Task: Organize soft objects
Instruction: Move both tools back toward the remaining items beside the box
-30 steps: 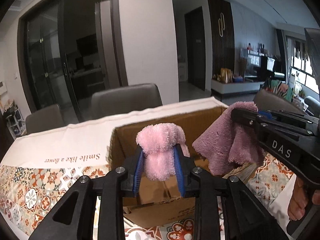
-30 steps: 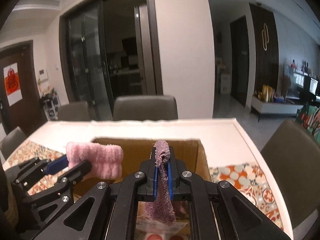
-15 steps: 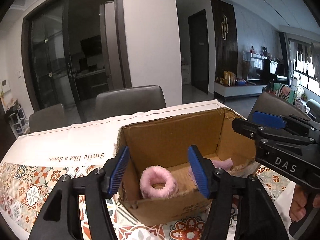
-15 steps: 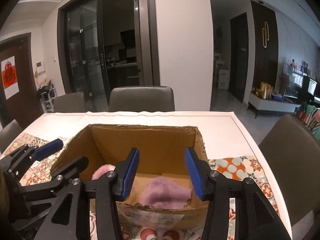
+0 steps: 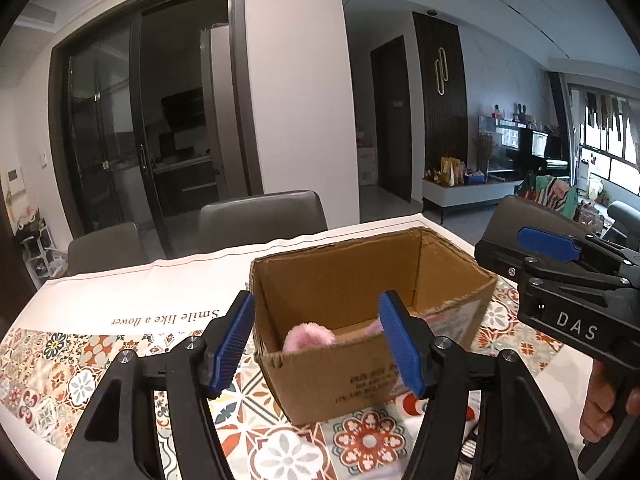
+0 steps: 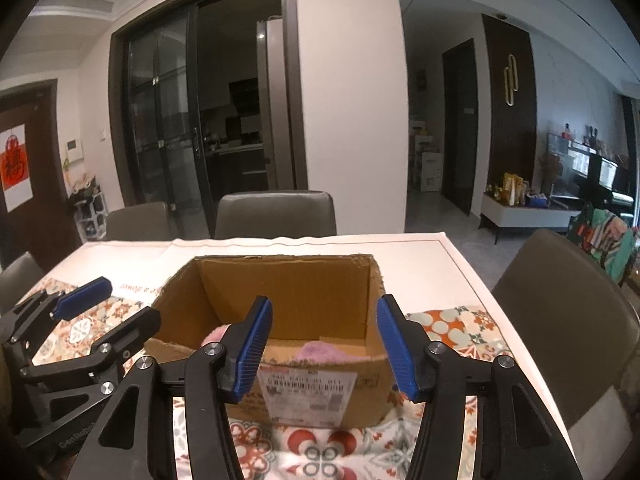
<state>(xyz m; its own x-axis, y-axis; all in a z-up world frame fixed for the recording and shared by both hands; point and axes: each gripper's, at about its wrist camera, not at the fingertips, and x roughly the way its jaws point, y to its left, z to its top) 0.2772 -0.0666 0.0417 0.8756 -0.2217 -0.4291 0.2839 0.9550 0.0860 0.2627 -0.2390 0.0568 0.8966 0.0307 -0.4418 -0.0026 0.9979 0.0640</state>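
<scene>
Two grippers in view and both empty rn. Going left to right: my left gripper [image 5: 318,342] has its blue pads spread wide, nothing between them, jaws have just been opening. It's hanging just in front of the cardboard box [image 5: 360,384], which sits on the patterned tablecloth [image 5: 80,368]. Inside the box, near the front wall on the left side, there's the fluffy pink scrunchie [image 5: 306,338], only the top of it peeks over the edge. Right next to it, deeper on the right half, is the mauve cloth [image 6: 332,352], lying flat on the box floor afaict, mostly hidden by the front wall. Box has a white shipping label [image 6: 306,394] on the near face. My right gripper [image 6: 324,350] is same deal: pads apart, jaws have just been opening, nothing pinched, hovering just before the box's near wall. From the left cam I can see a hand [image 5: 604,404] on the right gripper's handle. Grey chairs [image 6: 276,214] stand behind the table on the far side.
</scene>
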